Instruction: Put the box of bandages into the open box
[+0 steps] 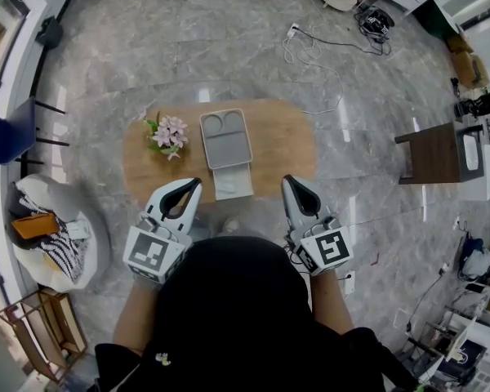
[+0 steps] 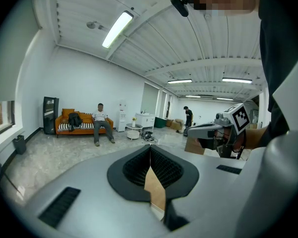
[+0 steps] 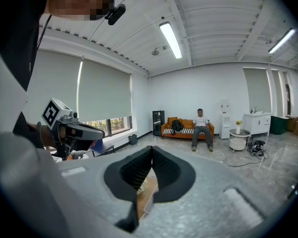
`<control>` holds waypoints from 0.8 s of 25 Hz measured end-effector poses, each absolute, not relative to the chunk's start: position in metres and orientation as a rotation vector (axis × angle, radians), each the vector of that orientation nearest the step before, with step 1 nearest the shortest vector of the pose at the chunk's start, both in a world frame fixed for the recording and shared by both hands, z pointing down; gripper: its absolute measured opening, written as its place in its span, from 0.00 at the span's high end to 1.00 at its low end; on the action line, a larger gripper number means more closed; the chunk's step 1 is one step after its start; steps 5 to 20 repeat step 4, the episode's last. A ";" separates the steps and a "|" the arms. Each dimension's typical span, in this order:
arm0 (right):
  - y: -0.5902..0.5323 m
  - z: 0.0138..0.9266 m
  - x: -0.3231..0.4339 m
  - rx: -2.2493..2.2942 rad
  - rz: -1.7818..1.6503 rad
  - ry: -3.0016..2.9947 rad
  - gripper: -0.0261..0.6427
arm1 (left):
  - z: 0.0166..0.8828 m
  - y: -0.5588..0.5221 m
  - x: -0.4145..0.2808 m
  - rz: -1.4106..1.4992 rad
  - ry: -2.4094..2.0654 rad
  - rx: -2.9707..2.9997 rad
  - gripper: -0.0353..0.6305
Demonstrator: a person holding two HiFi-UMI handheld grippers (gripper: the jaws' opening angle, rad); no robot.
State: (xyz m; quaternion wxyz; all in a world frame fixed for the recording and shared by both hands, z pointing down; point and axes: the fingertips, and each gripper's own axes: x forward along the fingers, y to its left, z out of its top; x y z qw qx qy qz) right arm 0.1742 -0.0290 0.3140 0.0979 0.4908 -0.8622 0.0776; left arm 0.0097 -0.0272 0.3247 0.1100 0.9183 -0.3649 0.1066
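The dark top of our head (image 1: 229,292) fills the bottom centre. Just above it, the left tool (image 1: 196,184) and right tool (image 1: 287,180) both have their jaws pressed together on nothing. We judge the reach not yet begun. The pale, flat box of bandages (image 1: 233,184) lies mid-frame on the oval wooden desk (image 1: 286,149), seemingly touching the grey moulded open box (image 1: 226,141). Next: part one tool's jaws and come down over it.

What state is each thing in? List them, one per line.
left gripper: shut, empty.
right gripper: shut, empty.
open box: open, flat on the table.
box of bandages: lying on the table beside the open box, untouched.
flowers: upright.
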 end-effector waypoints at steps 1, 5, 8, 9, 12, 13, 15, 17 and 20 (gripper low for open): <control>-0.029 0.314 0.173 1.452 0.231 -2.556 0.96 | 0.325 -0.027 0.009 0.311 -1.073 2.684 0.93; -0.030 0.314 0.170 1.451 0.223 -2.563 0.96 | 0.328 -0.027 0.007 0.312 -1.069 2.694 0.93; -0.030 0.314 0.170 1.451 0.223 -2.563 0.96 | 0.328 -0.027 0.007 0.312 -1.069 2.694 0.93; -0.030 0.314 0.170 1.451 0.223 -2.563 0.96 | 0.328 -0.027 0.007 0.312 -1.069 2.694 0.93; -0.030 0.314 0.170 1.451 0.223 -2.563 0.96 | 0.328 -0.027 0.007 0.312 -1.069 2.694 0.93; -0.030 0.314 0.170 1.451 0.223 -2.563 0.96 | 0.328 -0.027 0.007 0.312 -1.069 2.694 0.93; -0.030 0.314 0.170 1.451 0.223 -2.563 0.96 | 0.328 -0.027 0.007 0.312 -1.069 2.694 0.93; -0.030 0.314 0.170 1.451 0.223 -2.563 0.96 | 0.328 -0.027 0.007 0.312 -1.069 2.694 0.93; -0.030 0.314 0.170 1.451 0.223 -2.563 0.96 | 0.328 -0.027 0.007 0.312 -1.069 2.694 0.93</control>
